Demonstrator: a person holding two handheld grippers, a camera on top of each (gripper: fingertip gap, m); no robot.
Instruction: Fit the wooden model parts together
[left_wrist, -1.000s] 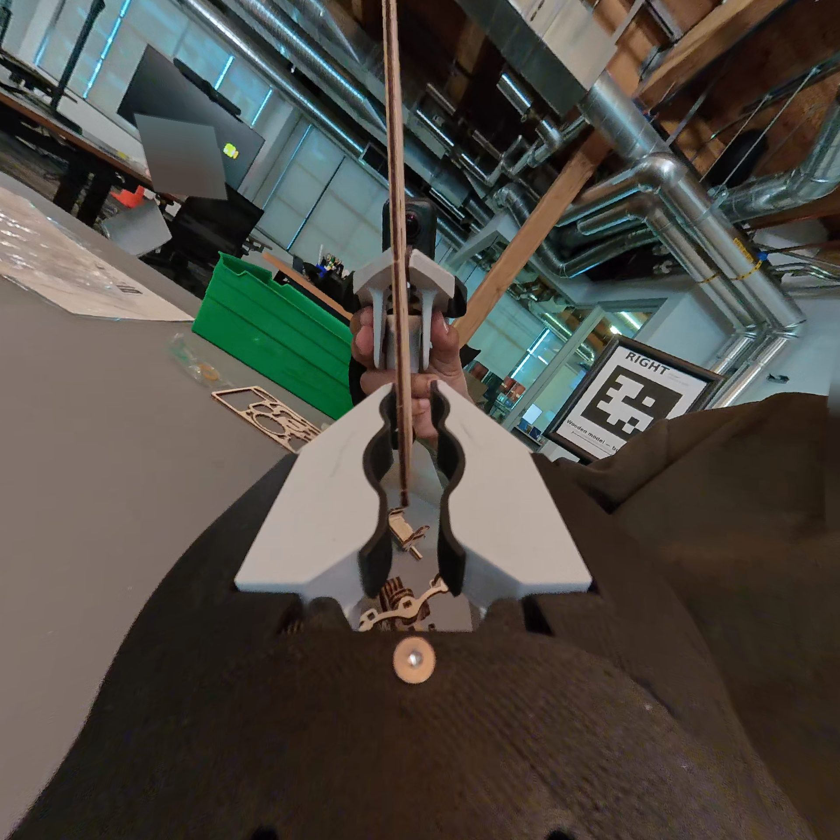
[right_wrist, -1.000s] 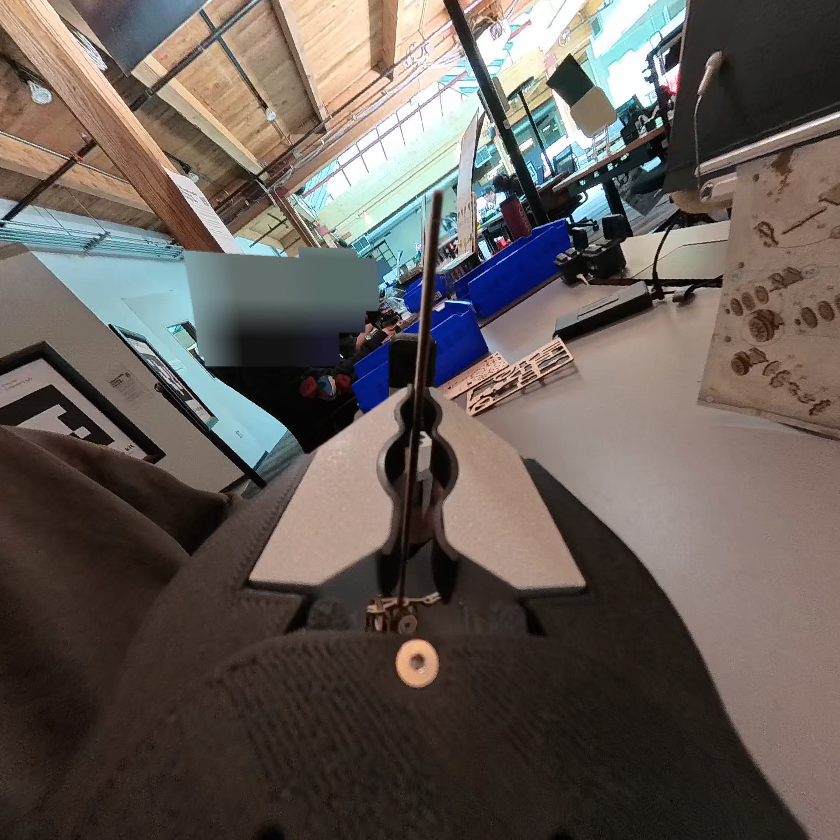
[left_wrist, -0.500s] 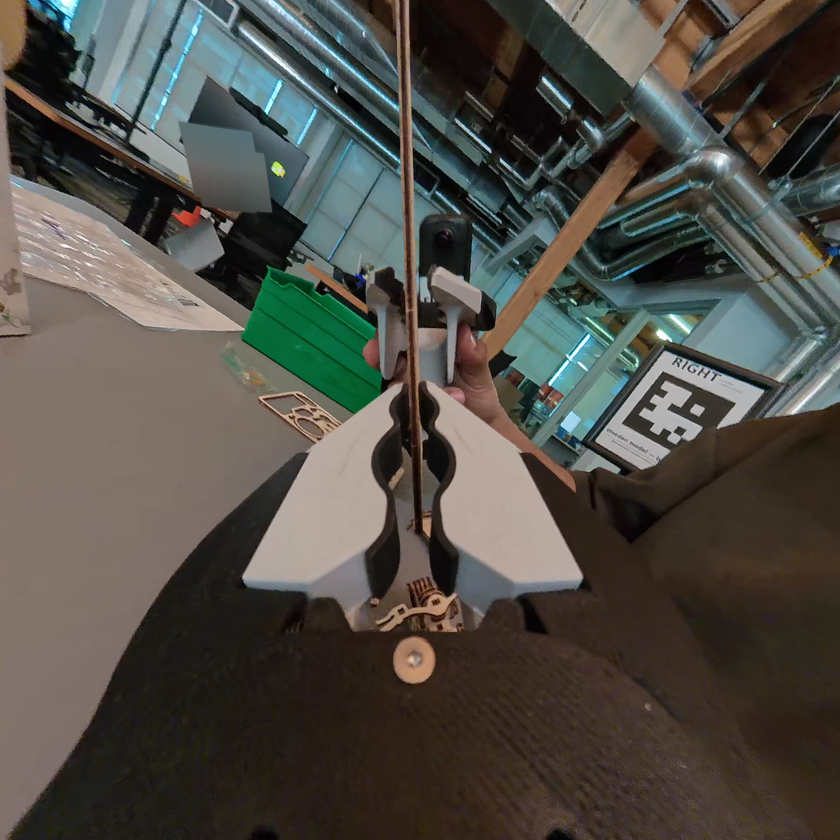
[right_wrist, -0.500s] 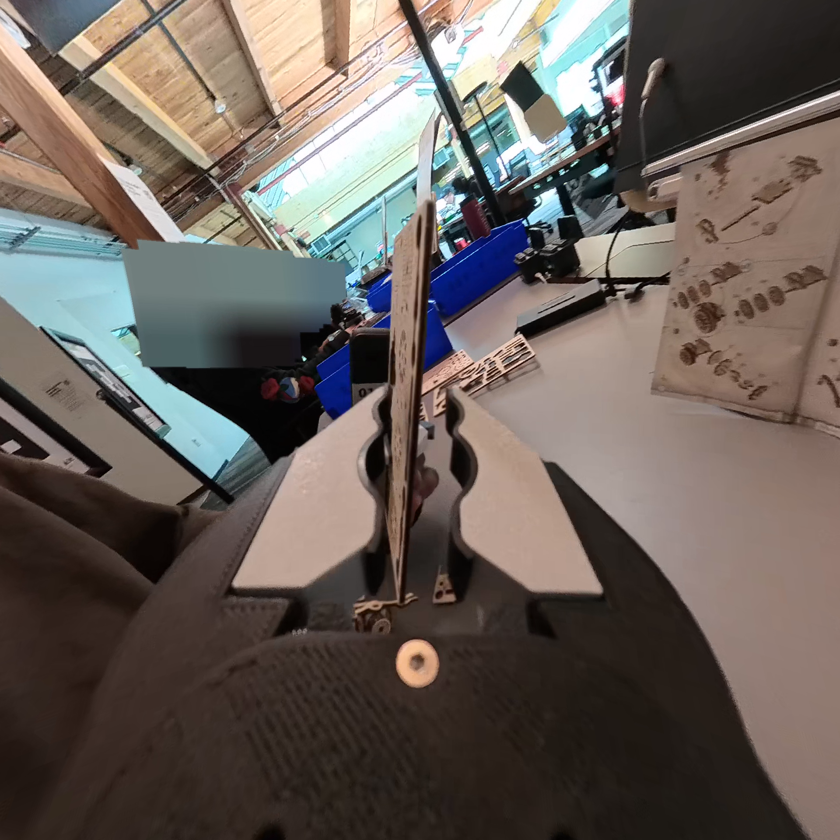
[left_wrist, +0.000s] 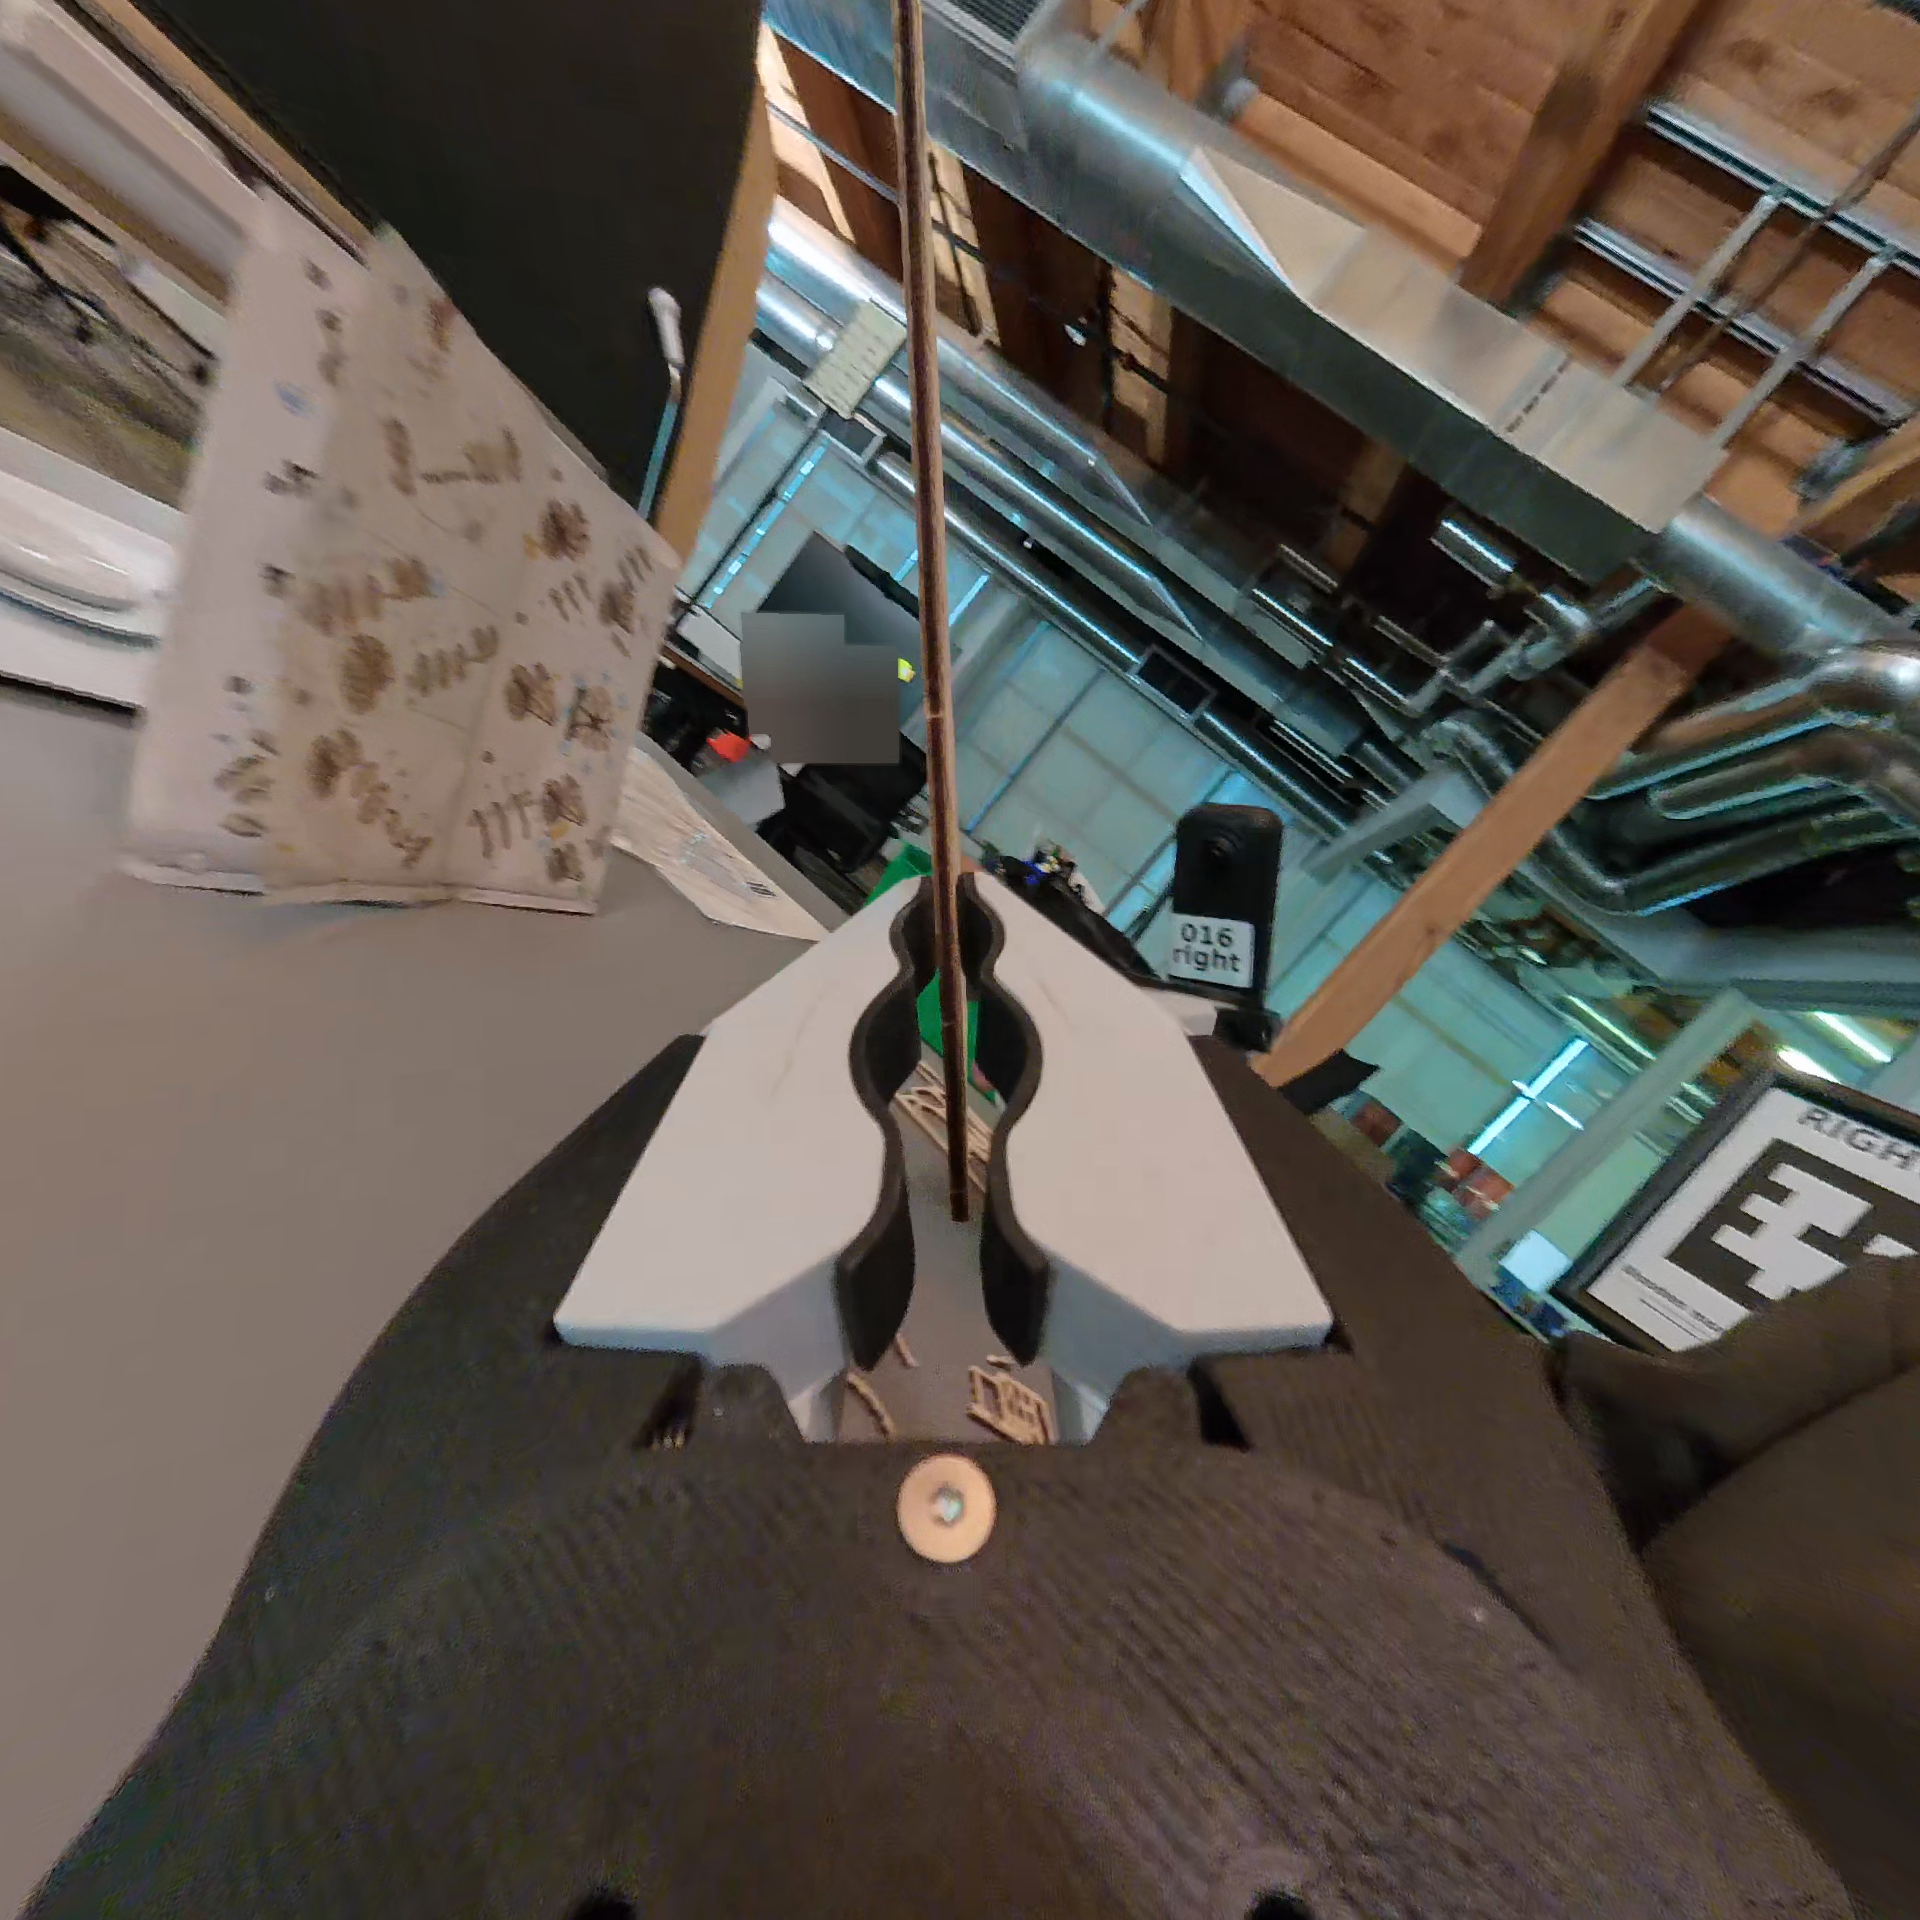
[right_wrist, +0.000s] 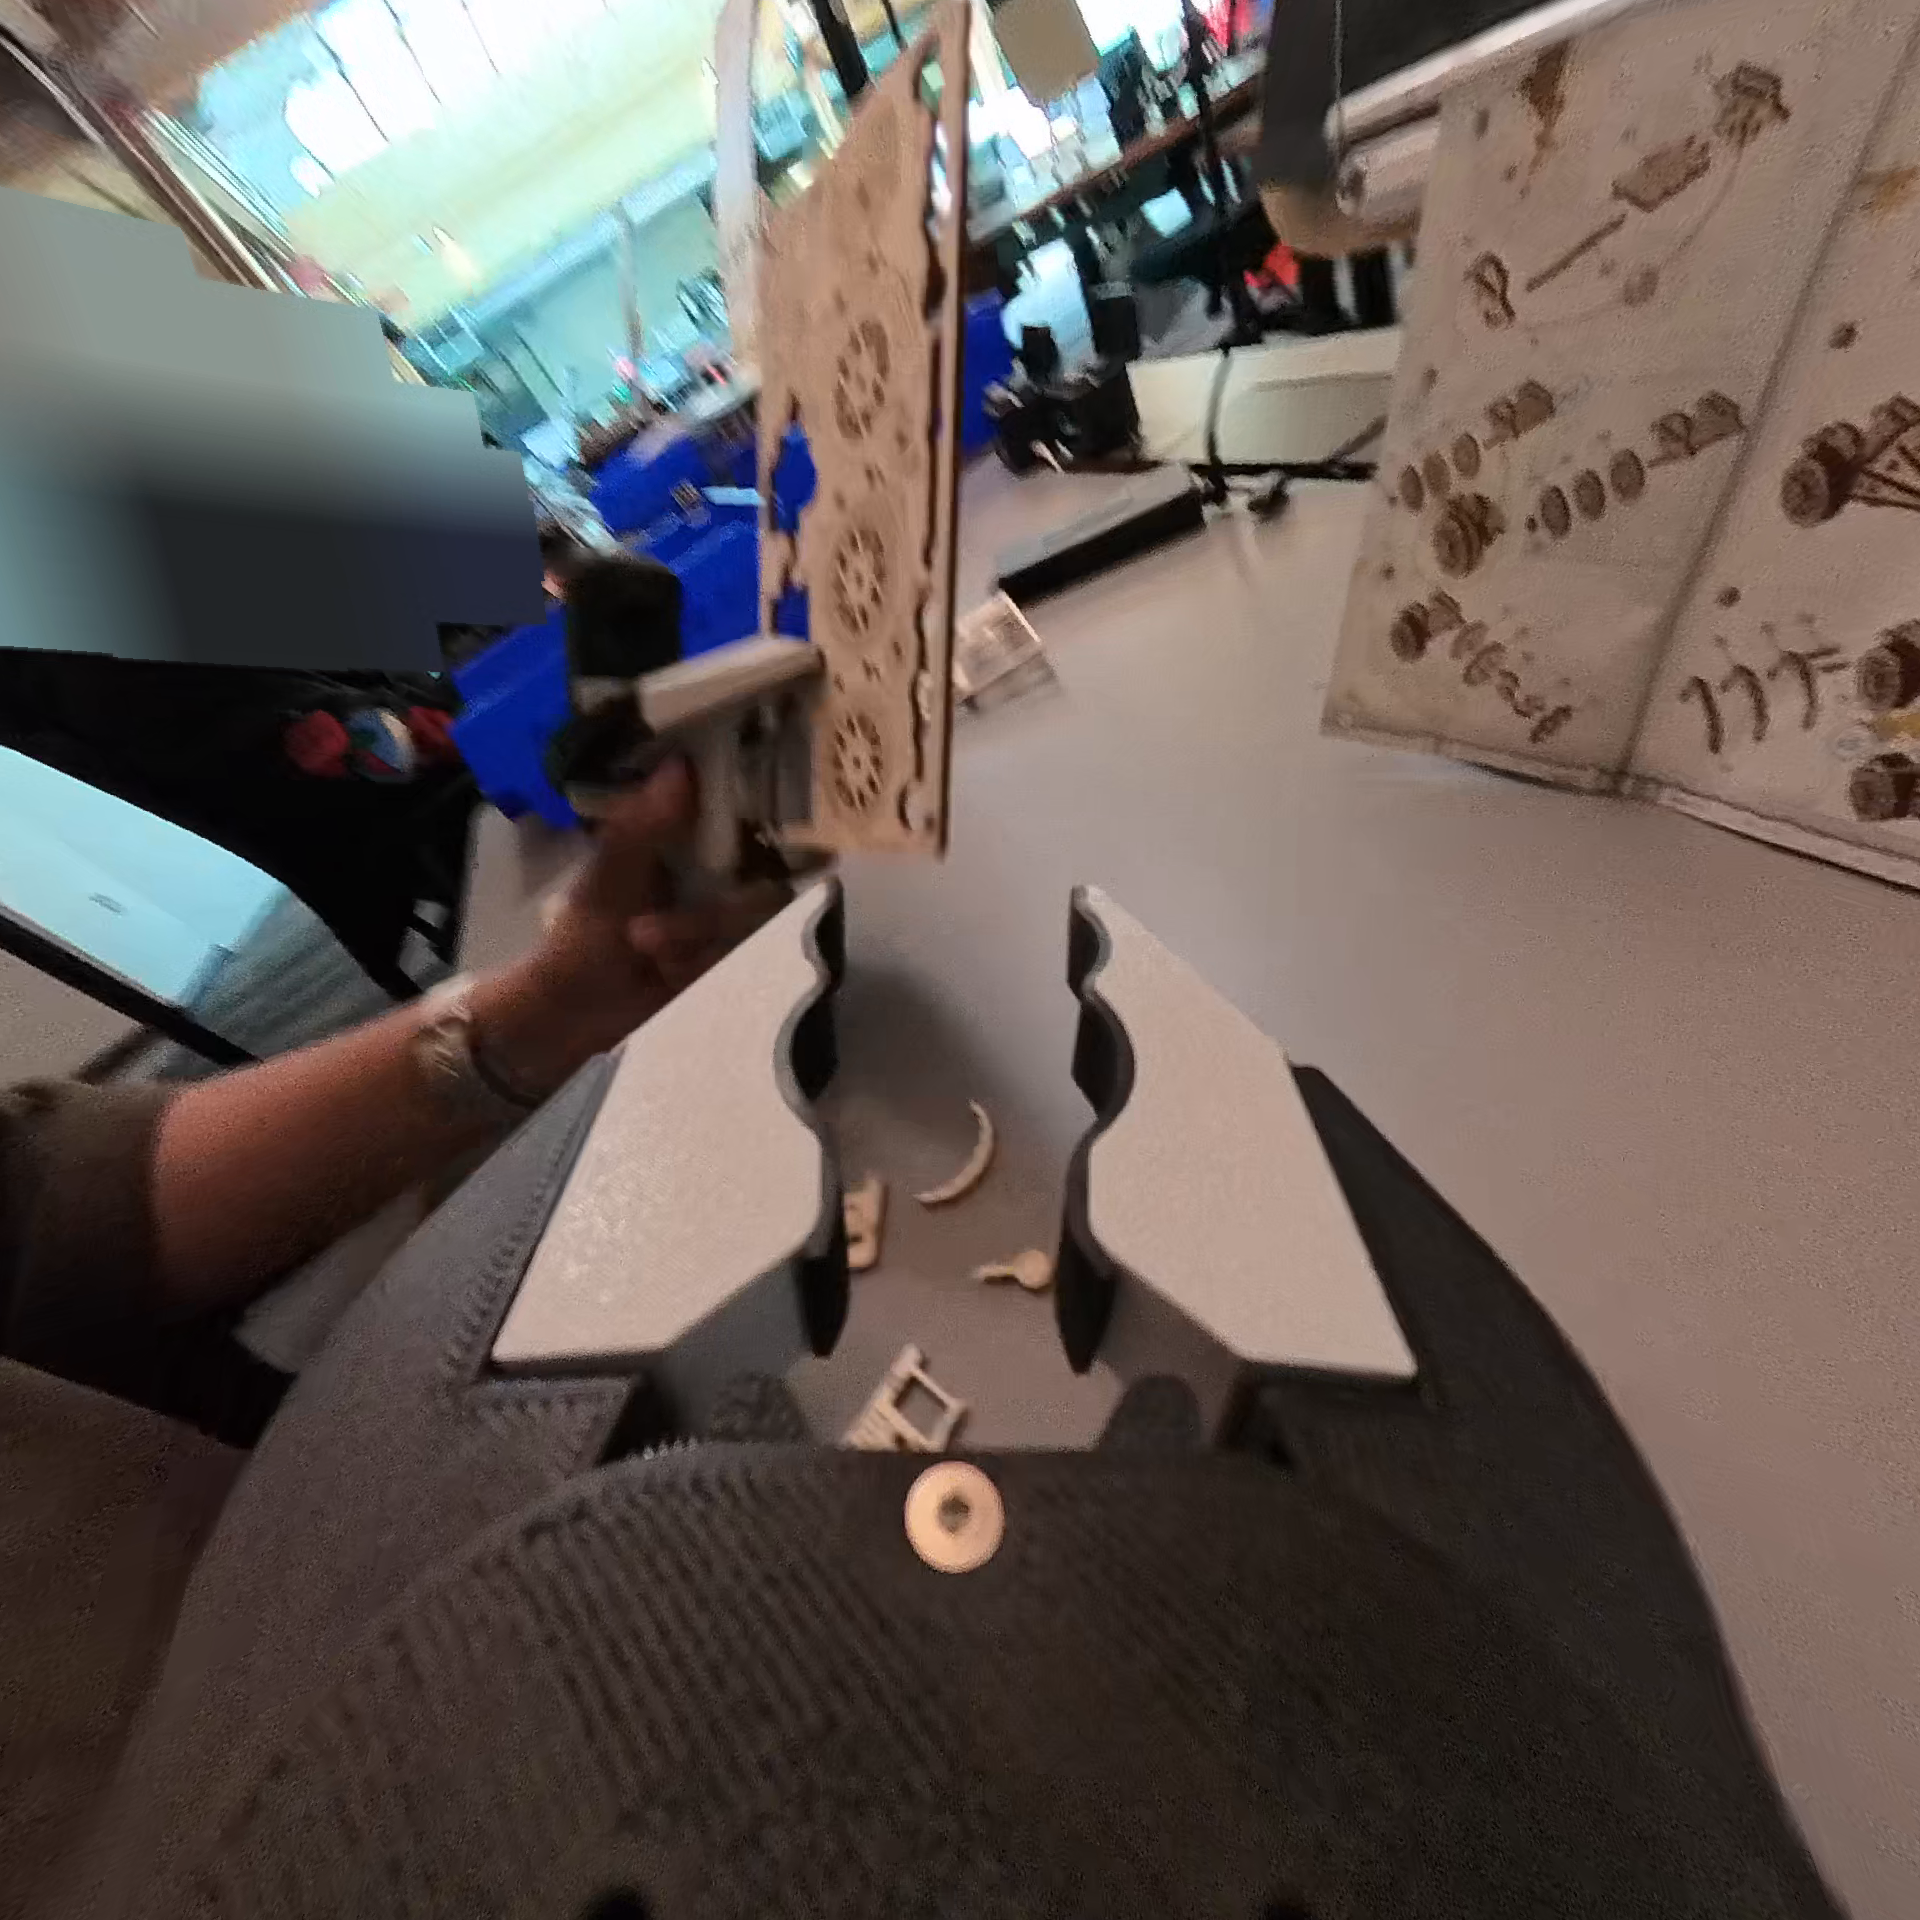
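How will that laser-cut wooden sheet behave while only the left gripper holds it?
Probably light: the wooden sheet is very thin edge-on and riddled with cut-outs. Likely somewhat bendy, since the left gripper pinches only its lower part and most stands free above. Likely fragile: small parts already lie loose on the table, so pieces may pop out.

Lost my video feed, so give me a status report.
Left tool shut on wooden parts sheet, held upright. Right tool open, empty. Loose wooden pieces on table below it.
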